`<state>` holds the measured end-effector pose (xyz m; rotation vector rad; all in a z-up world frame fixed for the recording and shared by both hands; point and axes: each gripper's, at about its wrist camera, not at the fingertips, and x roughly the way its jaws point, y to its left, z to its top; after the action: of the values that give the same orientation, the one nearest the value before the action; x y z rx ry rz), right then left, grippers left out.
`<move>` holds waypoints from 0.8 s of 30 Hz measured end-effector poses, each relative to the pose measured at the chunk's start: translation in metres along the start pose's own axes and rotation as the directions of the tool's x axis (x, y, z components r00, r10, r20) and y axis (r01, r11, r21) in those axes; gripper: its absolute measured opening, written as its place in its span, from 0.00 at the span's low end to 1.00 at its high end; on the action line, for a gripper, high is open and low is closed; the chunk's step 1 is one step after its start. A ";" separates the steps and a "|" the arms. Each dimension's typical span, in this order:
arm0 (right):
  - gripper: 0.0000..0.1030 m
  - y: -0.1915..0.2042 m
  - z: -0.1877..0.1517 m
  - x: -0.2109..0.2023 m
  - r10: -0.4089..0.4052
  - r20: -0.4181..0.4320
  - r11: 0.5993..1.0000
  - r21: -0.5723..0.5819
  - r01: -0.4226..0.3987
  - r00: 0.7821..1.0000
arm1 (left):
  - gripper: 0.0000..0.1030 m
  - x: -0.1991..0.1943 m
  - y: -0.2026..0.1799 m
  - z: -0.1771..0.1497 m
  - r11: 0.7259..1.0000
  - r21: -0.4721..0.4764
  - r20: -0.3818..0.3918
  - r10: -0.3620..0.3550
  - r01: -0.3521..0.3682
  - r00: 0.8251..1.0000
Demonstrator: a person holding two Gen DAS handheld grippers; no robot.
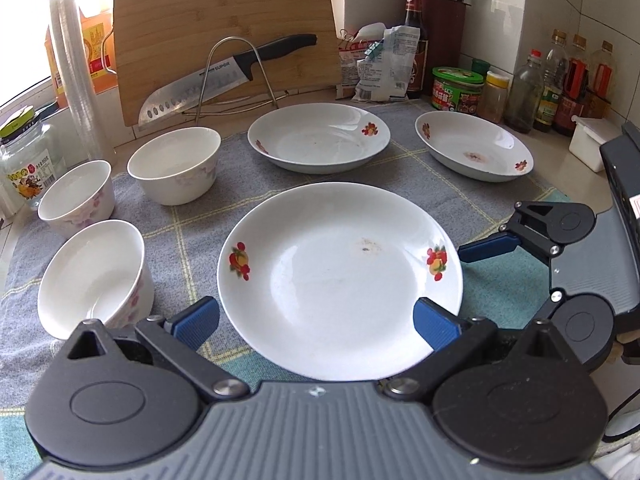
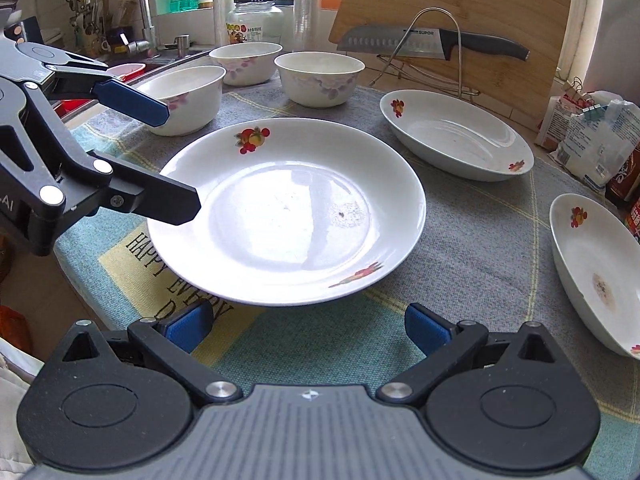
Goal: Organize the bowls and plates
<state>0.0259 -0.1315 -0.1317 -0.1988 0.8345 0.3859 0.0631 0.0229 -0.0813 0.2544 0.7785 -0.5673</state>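
Three white plates with fruit prints lie on a grey checked cloth point(image 1: 208, 208): a near one point(image 1: 340, 276), one behind it point(image 1: 320, 136) and one at the far right point(image 1: 474, 146). Three white bowls stand at the left point(image 1: 94, 276) point(image 1: 76, 196) point(image 1: 174, 164). My left gripper point(image 1: 316, 322) is open, its jaws on either side of the near plate's front rim. My right gripper point(image 2: 306, 328) is open just short of the same plate point(image 2: 286, 210). The left gripper point(image 2: 180, 156) shows in the right wrist view with the plate's left rim between its fingers.
A bamboo cutting board point(image 1: 224, 36) and a knife point(image 1: 224, 80) on a wire rack stand behind the cloth. Sauce bottles and jars point(image 1: 556, 84) line the right wall. A glass jar point(image 1: 24, 160) stands at the left. A sink and tap point(image 2: 136, 12) lie beyond the bowls.
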 end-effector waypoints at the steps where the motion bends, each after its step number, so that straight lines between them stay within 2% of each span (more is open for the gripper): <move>1: 1.00 0.001 0.000 0.001 0.006 -0.001 1.000 -0.004 -0.006 1.000 | 0.99 0.001 0.002 0.000 1.000 -0.007 -0.007 -0.003 0.003 1.000; 5: 1.00 0.003 0.001 0.007 0.037 0.006 0.999 -0.016 -0.037 0.999 | 0.99 0.006 0.007 0.002 1.000 -0.012 -0.026 -0.005 0.004 1.000; 13: 1.00 0.001 0.003 0.012 0.072 0.040 0.996 -0.047 -0.070 0.997 | 0.99 0.018 0.013 0.018 0.999 0.040 -0.050 -0.003 0.005 0.999; 24: 1.00 0.001 -0.001 0.012 0.059 0.106 0.998 -0.032 -0.056 0.993 | 0.99 0.062 0.035 0.045 0.991 0.091 -0.121 -0.090 0.102 0.989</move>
<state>0.0317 -0.1275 -0.1418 -0.1796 0.7312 0.4591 0.1450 0.0089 -0.0950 0.3429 0.8808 -0.6869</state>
